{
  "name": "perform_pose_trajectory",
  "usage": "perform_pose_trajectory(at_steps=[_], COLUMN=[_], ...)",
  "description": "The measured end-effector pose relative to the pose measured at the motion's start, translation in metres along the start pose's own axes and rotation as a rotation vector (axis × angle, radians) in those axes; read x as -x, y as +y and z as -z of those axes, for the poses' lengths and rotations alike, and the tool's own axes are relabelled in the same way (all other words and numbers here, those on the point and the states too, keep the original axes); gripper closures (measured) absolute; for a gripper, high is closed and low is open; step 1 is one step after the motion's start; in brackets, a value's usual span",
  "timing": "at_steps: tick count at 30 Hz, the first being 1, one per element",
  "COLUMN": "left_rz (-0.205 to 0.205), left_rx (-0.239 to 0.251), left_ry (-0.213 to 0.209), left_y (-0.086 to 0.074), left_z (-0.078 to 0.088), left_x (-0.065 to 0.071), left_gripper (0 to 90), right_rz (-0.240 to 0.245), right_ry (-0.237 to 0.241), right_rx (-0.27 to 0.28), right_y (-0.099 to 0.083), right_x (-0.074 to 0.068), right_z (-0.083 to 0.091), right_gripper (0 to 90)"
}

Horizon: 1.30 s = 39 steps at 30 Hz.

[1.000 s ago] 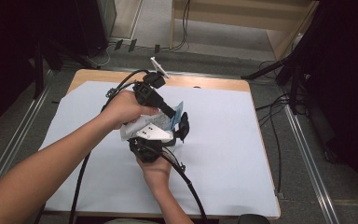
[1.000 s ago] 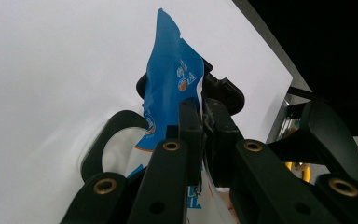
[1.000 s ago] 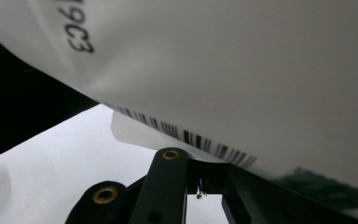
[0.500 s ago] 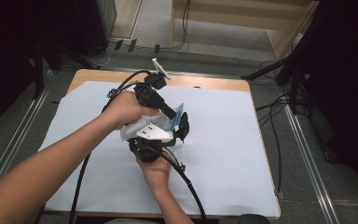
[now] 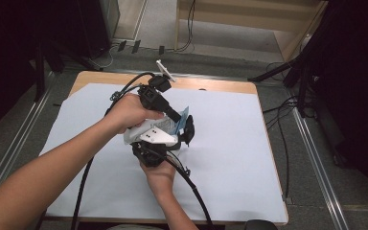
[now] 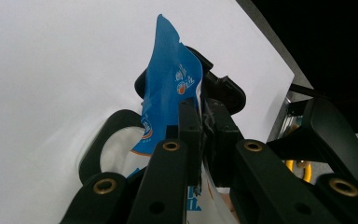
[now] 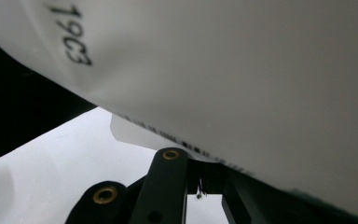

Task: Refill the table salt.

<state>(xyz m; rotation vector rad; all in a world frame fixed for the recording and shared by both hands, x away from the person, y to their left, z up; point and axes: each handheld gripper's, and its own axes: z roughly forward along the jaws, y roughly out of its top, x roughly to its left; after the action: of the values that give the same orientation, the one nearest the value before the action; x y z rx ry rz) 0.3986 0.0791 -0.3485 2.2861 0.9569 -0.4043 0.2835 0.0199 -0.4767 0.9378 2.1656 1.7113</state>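
Over the middle of the table, both grippers are clamped on one blue-and-white pouch [image 5: 179,122], held up off the sheet.

Pouch sits between the two hands: in the left gripper view its blue end [image 6: 172,88] sticks up past the jaws, and the left gripper [image 6: 200,135] has its jaws pinched tight on it with no gap showing. Right gripper [image 5: 188,132] comes in from the near side, closed on the same pouch as far as I can tell; in its own view a white surface with printed code [image 7: 214,70] lies right across the jaws. Left hand [image 5: 129,112] reaches in from the left, right hand [image 5: 159,175] from the bottom. Under it all is a pale sheet [image 5: 249,158] covering the wooden table [image 5: 220,85], cables trailing off both grippers.
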Motion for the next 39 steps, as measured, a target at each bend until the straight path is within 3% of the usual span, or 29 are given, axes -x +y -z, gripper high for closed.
perform_pose_trajectory(at_steps=[39], left_rz=[0.003], left_rx=[-0.009], left_ry=[-0.015], left_y=[-0.0002], left_z=[-0.0011], left_x=[-0.0011], left_gripper=[87.3], right_rz=[-0.004], right_ry=[0.004], right_rx=[0.005], right_y=[0.0006], right_x=[-0.0010], right_z=[0.0003], right_gripper=[90.0])
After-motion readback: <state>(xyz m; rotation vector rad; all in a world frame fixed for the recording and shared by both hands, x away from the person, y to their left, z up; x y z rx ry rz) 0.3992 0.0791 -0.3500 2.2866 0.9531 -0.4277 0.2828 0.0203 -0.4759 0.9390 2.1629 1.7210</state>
